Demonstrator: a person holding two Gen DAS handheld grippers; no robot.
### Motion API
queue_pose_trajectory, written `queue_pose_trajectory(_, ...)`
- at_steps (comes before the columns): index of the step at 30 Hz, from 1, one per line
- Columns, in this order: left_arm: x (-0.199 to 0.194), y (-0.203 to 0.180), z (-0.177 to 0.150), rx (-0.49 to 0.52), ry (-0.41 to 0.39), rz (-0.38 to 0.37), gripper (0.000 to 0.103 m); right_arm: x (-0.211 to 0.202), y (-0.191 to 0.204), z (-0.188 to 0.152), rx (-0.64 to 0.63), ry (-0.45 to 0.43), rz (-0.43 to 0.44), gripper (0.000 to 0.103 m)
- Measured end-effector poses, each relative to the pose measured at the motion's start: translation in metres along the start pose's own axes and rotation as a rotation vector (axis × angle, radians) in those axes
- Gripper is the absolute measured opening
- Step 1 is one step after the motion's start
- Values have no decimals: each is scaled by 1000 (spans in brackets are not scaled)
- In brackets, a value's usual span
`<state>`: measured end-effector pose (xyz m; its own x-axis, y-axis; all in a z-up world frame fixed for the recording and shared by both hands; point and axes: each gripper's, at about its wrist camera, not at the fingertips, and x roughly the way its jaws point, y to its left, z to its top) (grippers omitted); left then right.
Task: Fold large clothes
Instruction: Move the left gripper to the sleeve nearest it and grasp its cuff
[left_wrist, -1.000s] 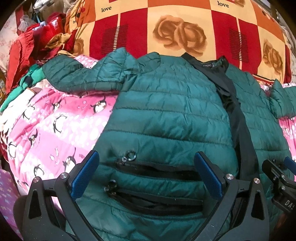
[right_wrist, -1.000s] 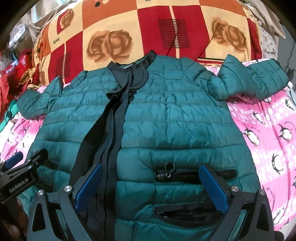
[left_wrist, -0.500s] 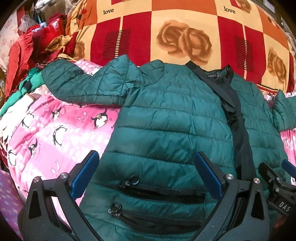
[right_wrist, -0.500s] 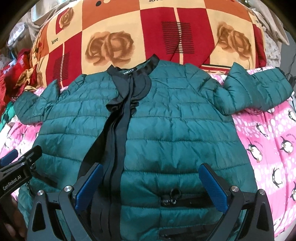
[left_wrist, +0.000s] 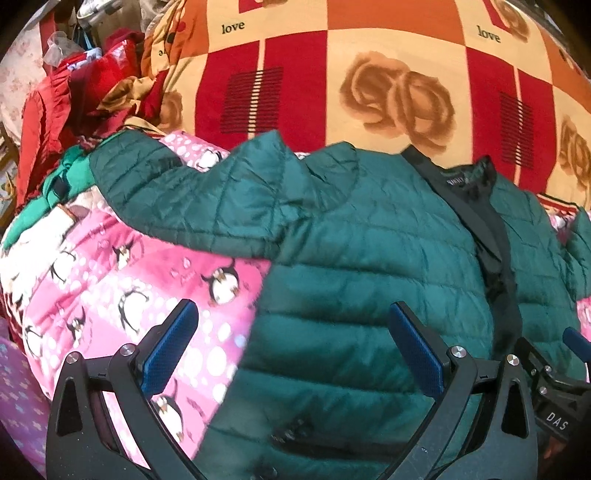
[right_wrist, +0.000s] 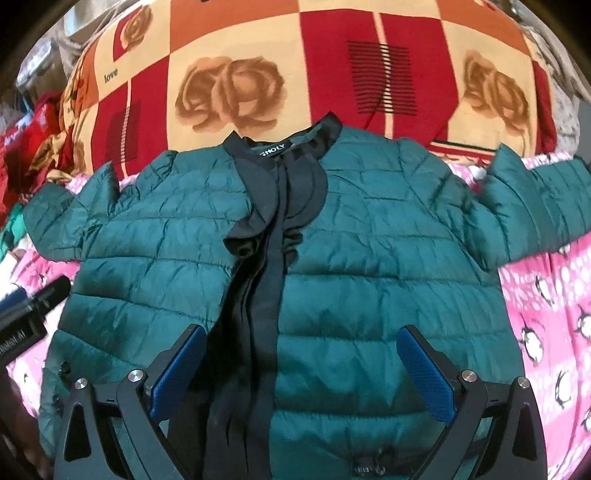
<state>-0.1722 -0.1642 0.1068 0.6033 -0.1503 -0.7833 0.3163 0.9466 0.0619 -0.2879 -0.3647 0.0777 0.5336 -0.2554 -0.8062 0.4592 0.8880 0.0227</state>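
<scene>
A dark green quilted jacket (right_wrist: 369, 266) with a black collar and front placket (right_wrist: 269, 236) lies face up and spread flat on a pink penguin blanket (right_wrist: 546, 310). Its sleeves stretch out to both sides: one sleeve (left_wrist: 192, 199) shows in the left wrist view, the other sleeve (right_wrist: 539, 210) in the right wrist view. My left gripper (left_wrist: 291, 347) hovers open over the jacket's left side edge. Over the lower front, beside the placket, my right gripper (right_wrist: 301, 365) is open with nothing between its fingers.
A red, orange and cream rose-print blanket (right_wrist: 295, 66) rises behind the jacket. Red and green clothes (left_wrist: 62, 122) are heaped at the far left. The other gripper (left_wrist: 554, 384) shows at the right edge of the left wrist view.
Both grippers have moved forward over the jacket toward the collar, so the pockets slid down out of view. The left one also shifted left toward the side edge. Both stay open.
</scene>
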Motion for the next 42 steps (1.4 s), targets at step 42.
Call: queue_pose_trajectory(42, 135, 285, 122, -535, -33, 221, 101, 49, 31, 30, -31, 27, 76, 103)
